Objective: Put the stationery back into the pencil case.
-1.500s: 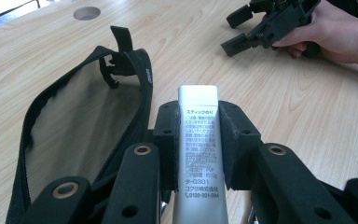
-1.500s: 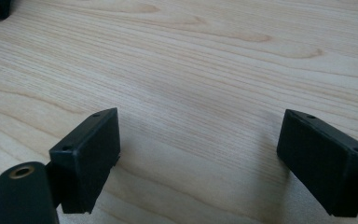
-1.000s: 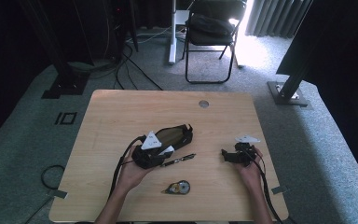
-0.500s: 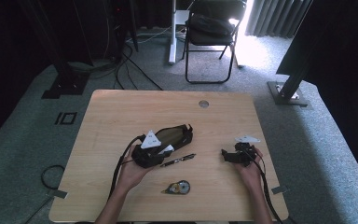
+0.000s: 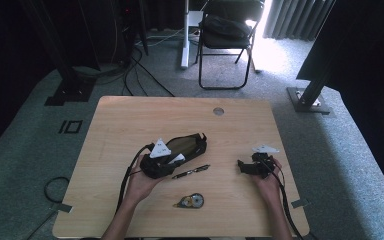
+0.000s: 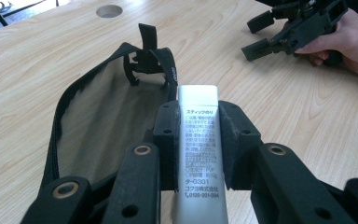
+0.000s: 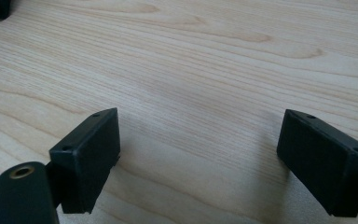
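Nothing has shifted across the last second: both hands hold their spots, the left gripper (image 6: 198,140) staying poised at the mouth of the open black mesh pencil pouch (image 6: 107,116), so the drop into the pouch looks not yet made. Its jaws are clamped on the white glue stick with printed label (image 6: 198,154), which juts forward between the pads just beside the pouch's rim. Over at the right, the right gripper (image 7: 200,154) rests with jaws wide apart and holding nothing above the bare pale wooden tabletop (image 7: 214,56), while a black pen (image 5: 190,171) and a round tape dispenser (image 5: 191,201) lie nearby.
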Motion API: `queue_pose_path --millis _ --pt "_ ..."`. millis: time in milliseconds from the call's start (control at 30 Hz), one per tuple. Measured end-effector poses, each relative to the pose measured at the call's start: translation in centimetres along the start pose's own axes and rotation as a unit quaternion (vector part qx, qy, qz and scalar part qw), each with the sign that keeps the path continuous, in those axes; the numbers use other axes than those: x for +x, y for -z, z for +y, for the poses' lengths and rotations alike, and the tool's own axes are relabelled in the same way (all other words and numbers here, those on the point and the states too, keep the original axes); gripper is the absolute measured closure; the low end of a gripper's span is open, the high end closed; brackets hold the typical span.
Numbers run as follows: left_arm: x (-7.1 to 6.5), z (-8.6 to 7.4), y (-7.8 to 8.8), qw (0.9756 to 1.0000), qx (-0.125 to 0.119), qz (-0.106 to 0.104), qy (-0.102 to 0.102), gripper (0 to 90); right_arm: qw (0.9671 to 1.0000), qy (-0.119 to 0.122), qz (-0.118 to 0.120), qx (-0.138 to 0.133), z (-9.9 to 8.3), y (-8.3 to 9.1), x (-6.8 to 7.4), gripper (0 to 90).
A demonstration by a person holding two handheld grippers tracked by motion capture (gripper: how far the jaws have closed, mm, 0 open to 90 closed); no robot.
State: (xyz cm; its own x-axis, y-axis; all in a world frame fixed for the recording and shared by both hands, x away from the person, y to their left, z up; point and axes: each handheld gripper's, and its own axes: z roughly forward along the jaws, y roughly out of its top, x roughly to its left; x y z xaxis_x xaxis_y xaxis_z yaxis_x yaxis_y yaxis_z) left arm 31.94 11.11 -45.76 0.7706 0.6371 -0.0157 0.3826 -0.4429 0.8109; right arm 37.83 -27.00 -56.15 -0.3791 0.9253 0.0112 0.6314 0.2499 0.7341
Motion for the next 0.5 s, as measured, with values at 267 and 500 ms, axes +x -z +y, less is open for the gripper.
queue_pose_path --millis 267,500 --pt "0.10 0.05 -0.11 0.9999 -0.006 0.003 0.009 71.2 1.0000 0.000 0.000 0.000 0.00 0.00 0.00 13.1" --pt "0.05 0.09 -0.32 0.9999 -0.006 0.003 0.008 71.2 1.0000 0.000 0.000 0.000 0.00 0.00 0.00 13.1"
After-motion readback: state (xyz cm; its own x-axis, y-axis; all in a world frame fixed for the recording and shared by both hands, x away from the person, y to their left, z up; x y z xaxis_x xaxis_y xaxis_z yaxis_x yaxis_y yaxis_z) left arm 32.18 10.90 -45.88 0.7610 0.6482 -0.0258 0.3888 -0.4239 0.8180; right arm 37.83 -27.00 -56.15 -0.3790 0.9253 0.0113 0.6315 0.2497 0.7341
